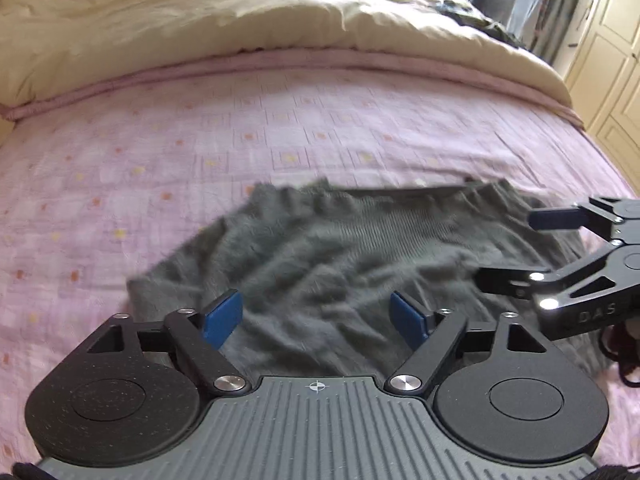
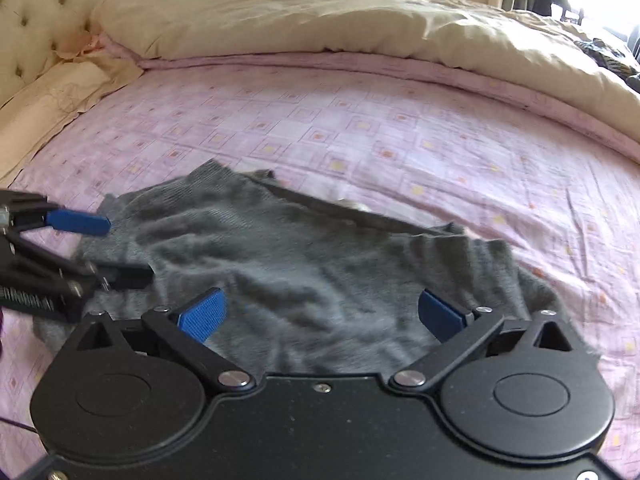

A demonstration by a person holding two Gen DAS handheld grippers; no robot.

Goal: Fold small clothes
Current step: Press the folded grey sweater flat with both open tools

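Left wrist view: the left gripper (image 1: 318,318) hangs over the near edge of a grey knitted garment (image 1: 344,256), its blue-padded fingers (image 1: 222,318) spread wide with nothing between them. The garment lies rumpled on the pink patterned bedspread (image 1: 200,140), in the near middle of the bed, with its straight banded edge on the far side. At the right, the right gripper (image 1: 516,248) reaches in over the garment's right end, its fingers parted. A cream duvet (image 1: 240,28) is bunched along the far side of the bed, and cream cupboard doors (image 1: 608,60) stand at far right. No container shows here.

Right wrist view: the right gripper (image 2: 320,316) is likewise spread wide and empty above the garment (image 2: 304,256), which sprawls across the near bedspread (image 2: 360,120). The left gripper (image 2: 120,248) enters from the left, fingers apart, over the garment's left end. A tufted headboard (image 2: 44,12) rises at far left, beside the duvet (image 2: 320,16).
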